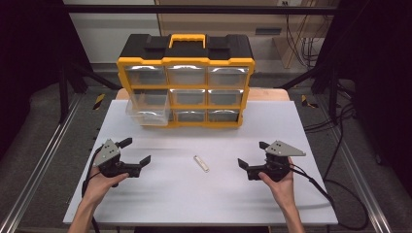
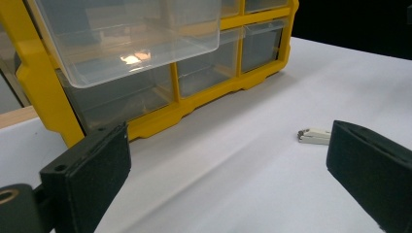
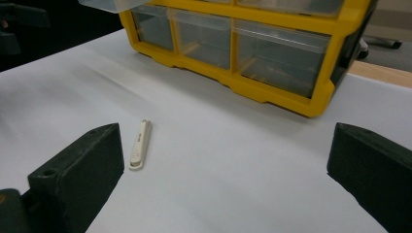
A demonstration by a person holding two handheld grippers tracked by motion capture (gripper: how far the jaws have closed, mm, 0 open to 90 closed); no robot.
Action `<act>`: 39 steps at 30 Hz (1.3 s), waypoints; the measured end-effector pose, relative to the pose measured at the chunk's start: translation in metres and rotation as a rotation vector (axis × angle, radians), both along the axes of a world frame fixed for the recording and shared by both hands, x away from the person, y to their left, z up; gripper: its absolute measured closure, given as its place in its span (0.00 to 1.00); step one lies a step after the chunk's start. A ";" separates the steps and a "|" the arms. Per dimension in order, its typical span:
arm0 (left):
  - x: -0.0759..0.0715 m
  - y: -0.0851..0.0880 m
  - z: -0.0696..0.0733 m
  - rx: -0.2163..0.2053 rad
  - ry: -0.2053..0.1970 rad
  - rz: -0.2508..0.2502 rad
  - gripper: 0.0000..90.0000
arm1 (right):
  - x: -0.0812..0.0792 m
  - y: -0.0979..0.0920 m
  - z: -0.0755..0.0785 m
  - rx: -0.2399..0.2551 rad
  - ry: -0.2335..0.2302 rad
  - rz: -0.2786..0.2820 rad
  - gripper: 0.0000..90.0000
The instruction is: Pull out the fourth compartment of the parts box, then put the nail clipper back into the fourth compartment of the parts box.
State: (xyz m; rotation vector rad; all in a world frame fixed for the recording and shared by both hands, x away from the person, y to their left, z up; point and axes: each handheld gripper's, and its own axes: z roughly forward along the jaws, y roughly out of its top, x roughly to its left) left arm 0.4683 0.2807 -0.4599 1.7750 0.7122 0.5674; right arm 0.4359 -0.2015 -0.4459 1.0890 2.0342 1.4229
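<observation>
A small white flat stick-shaped object (image 1: 200,163) lies on the white table between my two grippers; it also appears in the left gripper view (image 2: 313,136) and the right gripper view (image 3: 140,144). My left gripper (image 1: 137,150) rests at the table's left, open and holding nothing. My right gripper (image 1: 252,154) rests at the right, open and holding nothing as well. A yellow and black drawer organizer (image 1: 185,80) stands at the back. Its middle-left clear drawer (image 1: 147,108) is pulled out; in the left gripper view the drawer (image 2: 131,39) looks empty.
The white table top (image 1: 204,194) spans the wooden table. Metal frame rails (image 1: 43,160) run along both sides. A cable (image 1: 335,199) trails from the right gripper off the table's right edge.
</observation>
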 end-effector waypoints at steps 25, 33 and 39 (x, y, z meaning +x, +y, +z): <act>0.000 0.003 -0.006 -0.016 0.023 -0.006 0.02 | 0.023 0.056 0.005 -0.043 0.077 0.068 0.01; 0.002 0.002 -0.009 -0.014 0.031 -0.008 0.02 | 0.032 0.075 0.003 -0.080 0.093 0.076 0.01; 0.002 0.002 -0.009 -0.013 0.030 -0.005 0.02 | 0.040 0.089 -0.001 -0.101 0.115 0.093 0.01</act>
